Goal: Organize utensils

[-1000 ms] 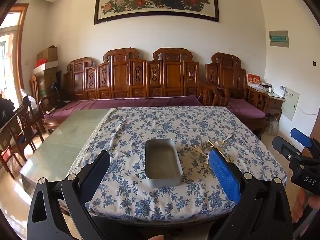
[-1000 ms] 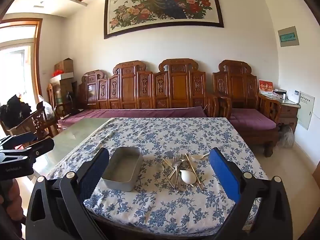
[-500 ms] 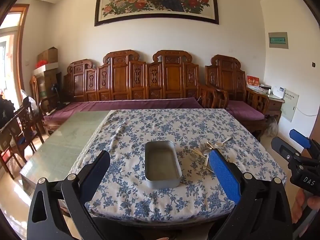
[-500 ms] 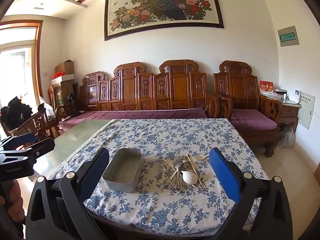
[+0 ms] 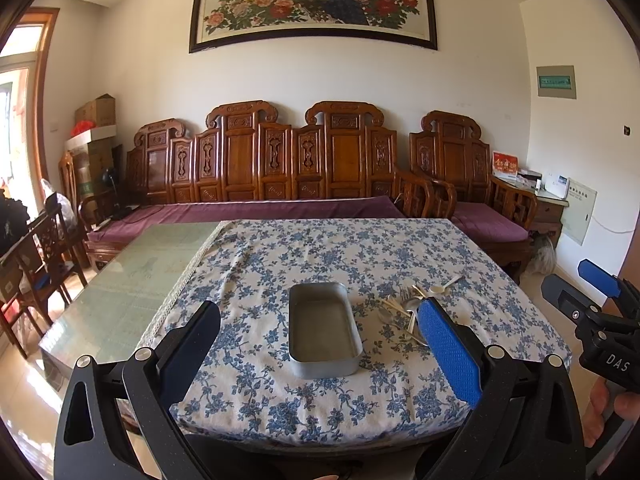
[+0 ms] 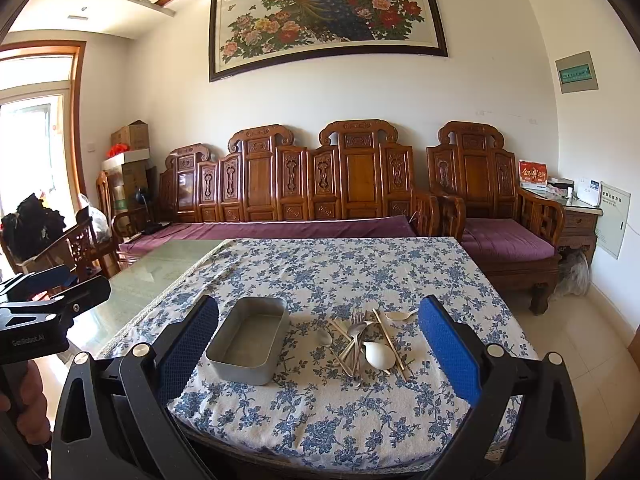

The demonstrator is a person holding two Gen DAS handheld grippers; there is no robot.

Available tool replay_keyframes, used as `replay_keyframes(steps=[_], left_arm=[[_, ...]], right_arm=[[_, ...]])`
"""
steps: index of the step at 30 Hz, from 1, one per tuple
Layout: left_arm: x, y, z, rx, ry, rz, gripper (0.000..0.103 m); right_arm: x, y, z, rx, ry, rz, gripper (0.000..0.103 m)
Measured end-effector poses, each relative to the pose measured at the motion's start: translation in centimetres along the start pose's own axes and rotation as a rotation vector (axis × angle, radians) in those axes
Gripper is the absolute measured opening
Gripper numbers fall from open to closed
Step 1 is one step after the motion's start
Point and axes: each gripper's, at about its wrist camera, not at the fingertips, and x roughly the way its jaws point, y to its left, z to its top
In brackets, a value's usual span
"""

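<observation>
An empty grey metal tray (image 5: 324,330) (image 6: 250,340) sits on the blue floral tablecloth (image 5: 320,252) (image 6: 344,264). To its right lies a pile of utensils (image 6: 362,340) (image 5: 404,310): forks, metal spoons, chopsticks and a large white spoon (image 6: 378,356). A small white spoon (image 6: 400,315) (image 5: 444,285) lies at the pile's far side. My left gripper (image 5: 320,344) is open and empty, held before the table's near edge, in line with the tray. My right gripper (image 6: 320,344) is open and empty, facing the tray and the pile. Each gripper shows at the edge of the other's view.
The cloth covers the right part of a glass-topped table (image 5: 132,276). A carved wooden sofa with purple cushions (image 6: 320,196) stands behind it, an armchair (image 6: 496,216) at the right, wooden chairs (image 5: 36,264) at the left.
Both views have shifted slightly: the table, tray and utensils sit a little farther off and higher in the frames than a second ago. Both grippers stay open.
</observation>
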Motion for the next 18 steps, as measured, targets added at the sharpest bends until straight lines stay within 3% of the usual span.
replay_keyframes(steps=[18], left_arm=[[0.71, 0.06, -0.76, -0.003, 0.005, 0.004, 0.096]], right_arm=[[0.28, 0.0, -0.43, 0.002, 0.006, -0.002, 0.1]])
